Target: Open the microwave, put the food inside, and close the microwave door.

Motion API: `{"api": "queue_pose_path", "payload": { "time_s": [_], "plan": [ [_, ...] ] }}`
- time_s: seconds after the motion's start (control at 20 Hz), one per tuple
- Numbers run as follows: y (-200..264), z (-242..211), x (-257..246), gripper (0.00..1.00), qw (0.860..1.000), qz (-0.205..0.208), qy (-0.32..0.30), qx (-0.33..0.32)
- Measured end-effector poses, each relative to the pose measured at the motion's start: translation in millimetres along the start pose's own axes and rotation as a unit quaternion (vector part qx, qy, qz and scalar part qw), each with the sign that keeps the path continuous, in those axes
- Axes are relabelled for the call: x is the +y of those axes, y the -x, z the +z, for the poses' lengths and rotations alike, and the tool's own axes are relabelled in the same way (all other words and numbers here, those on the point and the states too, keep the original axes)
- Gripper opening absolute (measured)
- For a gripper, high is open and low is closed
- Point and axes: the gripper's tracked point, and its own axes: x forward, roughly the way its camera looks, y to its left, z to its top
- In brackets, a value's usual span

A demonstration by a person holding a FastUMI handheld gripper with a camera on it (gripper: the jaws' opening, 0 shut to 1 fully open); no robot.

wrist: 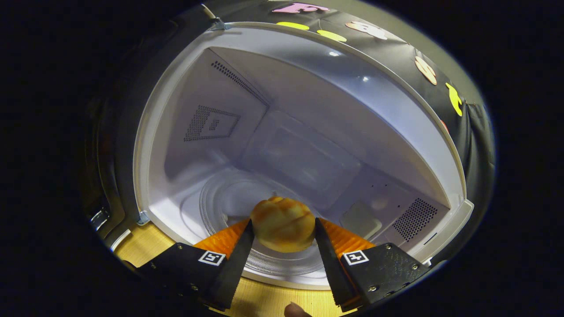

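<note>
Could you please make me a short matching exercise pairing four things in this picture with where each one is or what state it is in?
Things:
1. bun
2. glass turntable
3. microwave
4. wooden table

Places or states:
A. standing open, with its white inside showing
B. under the front edge of the microwave, below the fingers
C. pinched between the two fingers of the gripper
D. on the microwave floor, beneath the held food

Pairs: 1-C, 2-D, 3-A, 4-B
</note>
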Motion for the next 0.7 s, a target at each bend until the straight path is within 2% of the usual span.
{"api": "queue_pose_path", "payload": {
  "time_s": [0.2,0.5,0.7],
  "plan": [
    [3.7,0.6,3.1,0.95,1.000,0.013,-0.014,-0.002],
    [31.0,9.0,-3.3,0.96,0.999,0.029,-0.038,-0.023],
    [99.4,24.2,-7.7,0.97,0.991,0.088,-0.084,-0.055]
  ]
}}
